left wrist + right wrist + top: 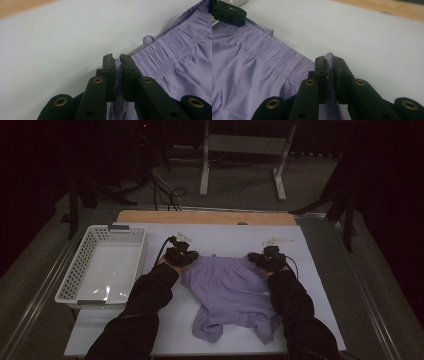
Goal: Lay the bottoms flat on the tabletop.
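High view: pale lilac cotton shorts with a gathered elastic waistband spread flat on a white table sheet, waistband away from the person, leg ends rumpled toward the near edge. Black two-jaw left gripper down at the waistband's left corner, black two-jaw right gripper at the right corner, dark sleeves behind both. White perforated plastic basket standing left of the sheet, apart from the garment; strip of bare wooden tabletop past the sheet's far edge. Left gripper view: left gripper pinched tight on a thin fold of lilac fabric, cloth squeezed between the pads and spilling out below them; waistband of the shorts running off to the upper right, small rounded cord end just beside it. Right gripper view: right gripper likewise clamped on a ridge of fabric poking up between the jaw tips; shorts stretching away to the left, other gripper's black jaw visible at the far corner. Step in hand, by the look of it: both waistband corners grasped, lift not yet begun. Next move likely calls for raising both hands together, evenly, keeping the band taut and both pinches firm.
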{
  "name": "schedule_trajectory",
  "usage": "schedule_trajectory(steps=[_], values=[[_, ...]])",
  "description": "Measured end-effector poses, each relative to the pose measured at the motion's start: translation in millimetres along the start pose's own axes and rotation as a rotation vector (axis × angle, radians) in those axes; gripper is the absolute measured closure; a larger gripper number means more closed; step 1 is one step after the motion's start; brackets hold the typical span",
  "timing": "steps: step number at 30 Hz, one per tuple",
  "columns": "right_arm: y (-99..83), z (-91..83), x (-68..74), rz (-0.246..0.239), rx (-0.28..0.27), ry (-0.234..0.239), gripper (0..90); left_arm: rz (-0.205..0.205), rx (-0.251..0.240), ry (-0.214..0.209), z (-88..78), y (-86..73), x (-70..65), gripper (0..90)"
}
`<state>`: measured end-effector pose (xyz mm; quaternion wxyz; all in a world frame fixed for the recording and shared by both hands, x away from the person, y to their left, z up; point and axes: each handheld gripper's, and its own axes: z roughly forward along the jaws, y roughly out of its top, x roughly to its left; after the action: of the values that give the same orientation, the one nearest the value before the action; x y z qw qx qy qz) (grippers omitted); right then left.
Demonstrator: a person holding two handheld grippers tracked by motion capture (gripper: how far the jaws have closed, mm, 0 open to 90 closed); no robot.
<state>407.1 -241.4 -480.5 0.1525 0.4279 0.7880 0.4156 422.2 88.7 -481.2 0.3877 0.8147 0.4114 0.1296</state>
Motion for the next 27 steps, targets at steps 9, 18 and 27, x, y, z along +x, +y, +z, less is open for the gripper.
schedule_trajectory(steps=[9, 18, 27], values=[[27.5, 22.5, -20.2, 0.013, -0.03, -0.02, 83.1, 0.04, -0.012, 0.081, 14.5, 25.7, 14.3, 83.7], [68.8, 35.8, -35.2, 0.028, -0.086, -0.058, 83.1, 0.006, -0.1, 0.153, 17.4, 56.4, 31.8, 83.5], [82.9, 34.7, -46.2, 0.087, -0.144, -0.107, 40.0, -0.059, -0.12, 0.178, 15.7, 78.7, 27.9, 28.2]])
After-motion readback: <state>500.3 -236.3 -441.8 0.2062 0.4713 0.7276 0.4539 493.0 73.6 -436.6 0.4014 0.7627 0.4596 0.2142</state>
